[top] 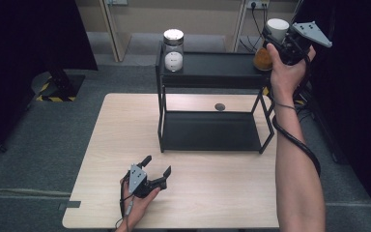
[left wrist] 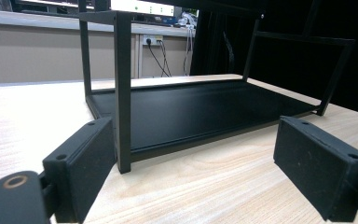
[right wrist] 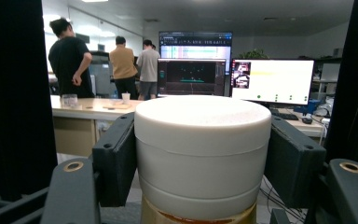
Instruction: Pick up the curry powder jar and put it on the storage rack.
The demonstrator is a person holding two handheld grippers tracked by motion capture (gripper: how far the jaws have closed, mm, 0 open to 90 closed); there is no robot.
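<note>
Fingers of the left gripper (top: 157,166) are standing spread apart and gripping nothing, resting low over the wooden table (top: 222,193) in front of the black shelf rack (top: 212,130). On the rack's top shelf, a second jar (top: 173,50) with white contents is standing at the left end. Farther right, the right gripper (top: 274,42) is clamping the white lid (right wrist: 203,149) of an orange-filled jar (top: 263,59), holding it at the top shelf's right end.
</note>
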